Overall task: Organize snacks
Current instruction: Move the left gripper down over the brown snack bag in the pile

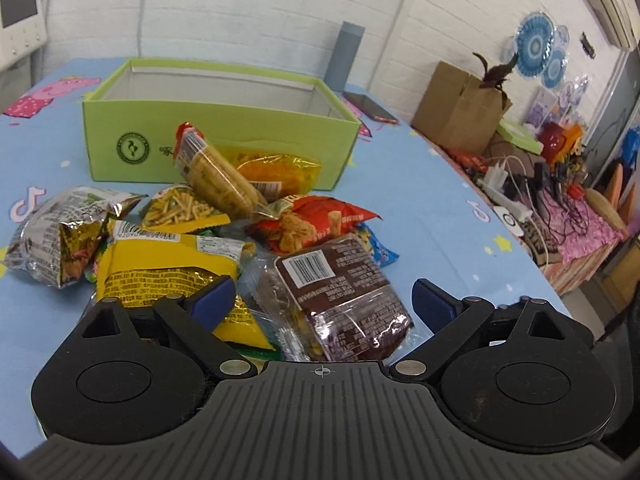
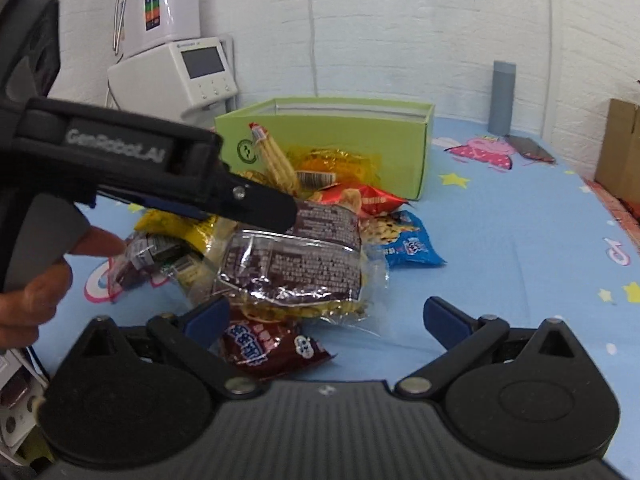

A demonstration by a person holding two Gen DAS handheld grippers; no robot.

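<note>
A pile of snack packets lies on the blue tablecloth in front of an open light-green box [image 1: 216,136] [image 2: 360,136]. My left gripper [image 1: 324,304] is open, its blue pads on either side of a brown packet with a barcode [image 1: 340,300], just above it. The same brown packet [image 2: 296,264] shows in the right wrist view, with the left gripper's black body [image 2: 160,168] above it. My right gripper [image 2: 326,320] is open and empty, low over the near edge of the pile, above a small dark-red packet [image 2: 268,344]. A yellow packet [image 1: 168,268], a red packet [image 1: 316,220] and a blue packet [image 2: 408,244] lie around.
A grey cylinder [image 1: 344,56] and a dark phone [image 1: 370,106] sit behind the box. A cardboard box [image 1: 456,108] and a cluttered side table with cables [image 1: 540,184] stand at the right. White appliances [image 2: 176,68] stand at the back left.
</note>
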